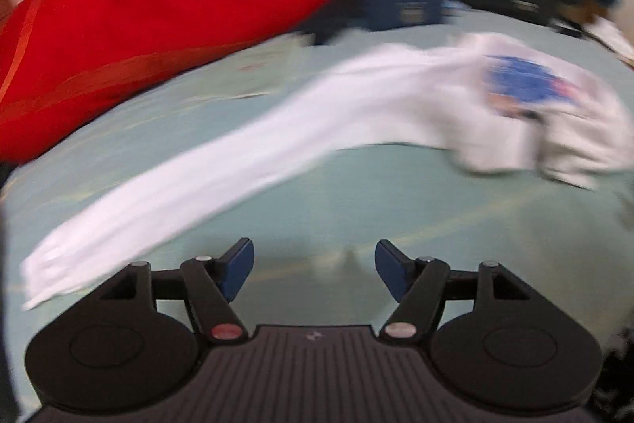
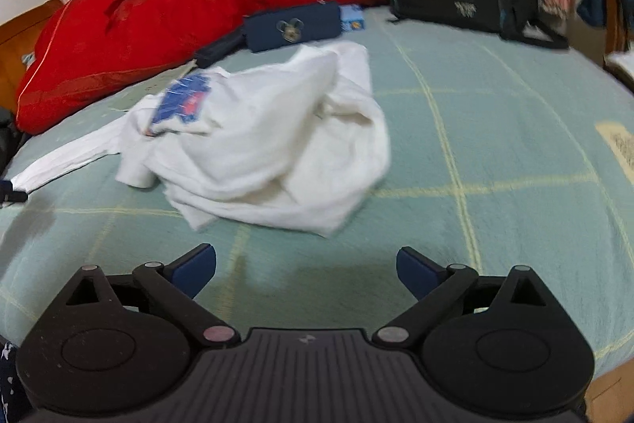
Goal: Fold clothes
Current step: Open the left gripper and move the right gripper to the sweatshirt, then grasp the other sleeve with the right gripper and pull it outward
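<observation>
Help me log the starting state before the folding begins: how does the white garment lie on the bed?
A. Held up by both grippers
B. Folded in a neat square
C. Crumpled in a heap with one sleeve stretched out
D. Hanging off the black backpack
C: the white garment lies bunched on the green bedspread, its sleeve stretched out flat; both grippers are open and empty.
</observation>
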Action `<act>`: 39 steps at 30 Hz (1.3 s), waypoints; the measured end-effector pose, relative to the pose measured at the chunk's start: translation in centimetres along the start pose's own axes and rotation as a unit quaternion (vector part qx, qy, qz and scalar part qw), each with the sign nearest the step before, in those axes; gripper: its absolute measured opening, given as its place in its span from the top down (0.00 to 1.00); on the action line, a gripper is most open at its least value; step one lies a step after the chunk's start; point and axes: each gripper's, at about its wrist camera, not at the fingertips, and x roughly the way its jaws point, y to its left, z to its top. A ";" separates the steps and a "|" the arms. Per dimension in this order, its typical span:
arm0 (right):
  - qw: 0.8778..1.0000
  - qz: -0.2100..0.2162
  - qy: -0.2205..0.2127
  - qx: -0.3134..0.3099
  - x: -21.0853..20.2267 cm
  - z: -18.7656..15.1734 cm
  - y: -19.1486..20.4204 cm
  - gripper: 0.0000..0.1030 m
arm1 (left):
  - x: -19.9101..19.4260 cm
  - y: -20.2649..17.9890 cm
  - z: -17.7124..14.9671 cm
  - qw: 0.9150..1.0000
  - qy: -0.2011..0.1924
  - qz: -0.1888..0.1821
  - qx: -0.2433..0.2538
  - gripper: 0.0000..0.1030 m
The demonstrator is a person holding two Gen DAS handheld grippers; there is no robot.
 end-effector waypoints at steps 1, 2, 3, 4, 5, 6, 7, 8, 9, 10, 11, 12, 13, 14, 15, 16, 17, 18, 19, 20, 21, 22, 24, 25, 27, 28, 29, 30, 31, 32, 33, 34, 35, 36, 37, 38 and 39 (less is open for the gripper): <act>1.000 0.004 0.000 0.005 0.1 -0.2 -0.5 0.02 | -0.4 -2.1 -0.1 1.000 -0.006 -0.016 0.017 0.31; 1.000 0.008 -0.001 0.010 0.1 -0.4 -1.0 0.00 | -0.8 -4.0 0.0 0.999 -0.014 -0.023 0.032 0.29; 1.000 0.013 -0.001 0.016 0.2 -0.5 -1.5 0.00 | -1.3 -5.8 0.0 0.998 -0.023 -0.030 0.046 0.29; 1.000 0.017 -0.002 0.021 0.3 -0.7 -2.0 0.00 | -1.6 -7.6 -0.1 0.997 -0.030 -0.030 0.062 0.29; 0.999 0.021 -0.002 0.026 0.3 -0.9 -2.5 0.00 | -1.9 -9.4 -0.2 0.996 -0.036 -0.031 0.077 0.29; 0.999 0.025 -0.003 0.031 0.4 -1.1 -3.0 0.00 | -2.2 -10.7 -0.3 0.995 -0.043 -0.033 0.088 0.29; 0.999 0.030 -0.003 0.037 0.5 -1.3 -3.4 0.00 | -2.4 -12.0 -0.4 0.993 -0.050 -0.034 0.098 0.29; 0.998 0.036 -0.005 0.044 0.5 -1.4 -3.9 0.00 | -2.6 -13.3 -0.5 0.992 -0.057 -0.035 0.108 0.29; 0.997 0.047 -0.010 0.060 0.4 -1.2 -4.3 0.00 | -2.7 -14.0 -0.5 0.992 -0.061 -0.040 0.106 0.29; 0.995 0.058 -0.016 0.074 0.3 -1.1 -4.7 0.00 | -2.8 -14.7 -0.5 0.991 -0.066 -0.045 0.103 0.29; 0.994 0.070 -0.023 0.086 0.3 -0.9 -5.0 0.01 | -2.8 -15.3 -0.5 0.992 -0.069 -0.051 0.093 0.29; 0.992 0.084 -0.028 0.095 0.5 -0.5 -5.4 0.10 | -2.8 -15.9 -0.6 0.992 -0.071 -0.056 0.083 0.29; 0.990 0.089 -0.032 0.103 0.8 -0.2 -5.8 0.27 | -2.7 -16.3 -0.6 0.993 -0.069 -0.062 0.074 0.29; 0.989 0.095 -0.035 0.112 1.1 0.1 -6.1 0.34 | -2.6 -16.7 -0.6 0.993 -0.067 -0.068 0.066 0.29; 0.987 0.100 -0.036 0.122 1.5 0.5 -6.6 0.42 | -2.5 -17.1 -0.7 0.994 -0.064 -0.074 0.057 0.29; 0.984 0.110 -0.038 0.134 1.9 0.8 -6.9 0.42 | -2.4 -17.4 -0.8 0.994 -0.061 -0.077 0.058 0.29; 0.982 0.120 -0.039 0.144 2.3 1.0 -7.1 0.42 | -2.3 -17.6 -0.9 0.993 -0.057 -0.080 0.059 0.29; 0.981 0.126 -0.037 0.145 2.9 1.2 -6.9 0.44 | -2.2 -17.9 -1.0 0.994 -0.054 -0.078 0.061 0.29; 0.980 0.129 -0.035 0.145 3.5 1.4 -6.6 0.54 | -2.2 -18.2 -1.1 0.994 -0.052 -0.076 0.063 0.29; 0.983 0.120 -0.033 0.134 4.1 1.5 -6.1 0.63 | -2.0 -18.3 -1.0 0.994 -0.050 -0.072 0.063 0.29; 0.987 0.107 -0.029 0.119 4.5 1.5 -5.6 0.87 | -1.9 -18.4 -1.0 0.994 -0.049 -0.068 0.064 0.29; 0.990 0.095 -0.030 0.103 4.6 1.5 -5.2 0.88 | -2.0 -18.4 -1.1 0.995 -0.050 -0.067 0.063 0.29; 0.993 0.079 -0.035 0.076 4.1 1.6 -4.7 0.88 | -2.2 -18.2 -1.1 0.995 -0.053 -0.064 0.061 0.29; 0.995 0.067 -0.038 0.065 3.7 1.8 -4.8 0.88 | -2.3 -18.1 -1.2 0.995 -0.054 -0.067 0.059 0.29; 0.997 0.036 -0.047 0.044 2.6 2.3 -5.2 0.88 | -2.4 -18.0 -1.2 0.995 -0.056 -0.067 0.055 0.29; 0.998 0.018 -0.052 0.034 2.0 2.7 -5.5 0.88 | -2.4 -17.9 -1.3 0.995 -0.057 -0.066 0.054 0.29; 0.998 -0.002 -0.056 0.029 1.5 3.2 -6.1 0.88 | -2.4 -17.9 -1.4 0.995 -0.058 -0.066 0.053 0.29; 0.998 -0.022 -0.060 0.023 1.1 3.8 -6.6 0.88 | -2.4 -17.9 -1.4 0.995 -0.059 -0.066 0.052 0.28; 0.997 -0.042 -0.064 0.017 0.6 4.3 -7.2 0.88 | -2.5 -17.9 -1.5 0.995 -0.058 -0.067 0.051 0.28; 0.995 -0.064 -0.070 0.009 0.1 5.0 -7.7 0.88 | -2.5 -17.9 -1.5 0.995 -0.059 -0.068 0.051 0.28; 0.994 -0.085 -0.075 0.002 -0.3 5.6 -8.2 0.88 | -2.6 -17.8 -1.6 0.994 -0.060 -0.069 0.051 0.28; 0.991 -0.106 -0.079 -0.001 -0.6 6.2 -8.6 0.88 | -2.6 -17.8 -1.7 0.994 -0.061 -0.070 0.051 0.28; 0.989 -0.126 -0.083 -0.005 -1.0 6.9 -9.0 0.88 | -2.7 -17.8 -1.7 0.994 -0.062 -0.072 0.052 0.28; 0.986 -0.144 -0.087 -0.007 -1.3 7.4 -9.3 0.88 | -2.8 -17.8 -1.8 0.994 -0.064 -0.073 0.051 0.28; 0.984 -0.151 -0.093 -0.006 -1.8 7.9 -9.5 0.88 | -2.9 -17.7 -1.8 0.994 -0.066 -0.075 0.049 0.28; 0.982 -0.159 -0.099 -0.005 -2.3 8.3 -9.7 0.88 | -2.9 -17.7 -1.9 0.994 -0.067 -0.077 0.048 0.28; 0.981 -0.165 -0.105 -0.005 -2.8 8.7 -9.8 0.88 | -3.0 -17.6 -1.9 0.993 -0.069 -0.078 0.047 0.27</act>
